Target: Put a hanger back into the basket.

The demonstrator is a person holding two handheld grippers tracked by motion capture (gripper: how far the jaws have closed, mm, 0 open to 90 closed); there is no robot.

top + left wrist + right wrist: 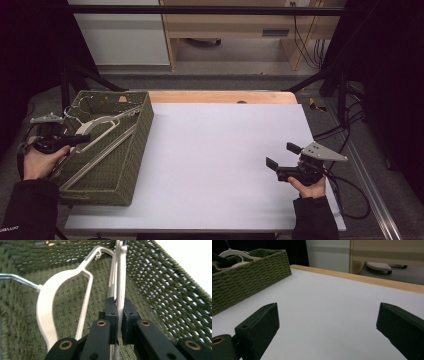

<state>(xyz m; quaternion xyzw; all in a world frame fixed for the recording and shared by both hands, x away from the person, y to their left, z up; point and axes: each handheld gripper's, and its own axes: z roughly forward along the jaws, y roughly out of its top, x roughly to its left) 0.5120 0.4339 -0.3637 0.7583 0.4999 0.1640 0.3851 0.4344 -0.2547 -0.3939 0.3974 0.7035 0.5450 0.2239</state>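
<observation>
At the table's left edge sits a green woven basket (131, 150), long and rectangular, angled slightly on the white table (220, 165). Inside it lies a cream-coloured clothes hanger (102, 131) with a metal hook (17, 280), its bar running along the basket's length. Over the basket's near left side, the left gripper (80, 139) reaches in, and the left gripper view shows its two black jaws pressed tight on the hanger's flat bar (121, 290), which stands on edge between them. Well apart, over the bare right part of the table, the right gripper (282, 155) hovers in the person's right hand (311, 187), its jaws spread wide with nothing between them, pointing toward the basket.
</observation>
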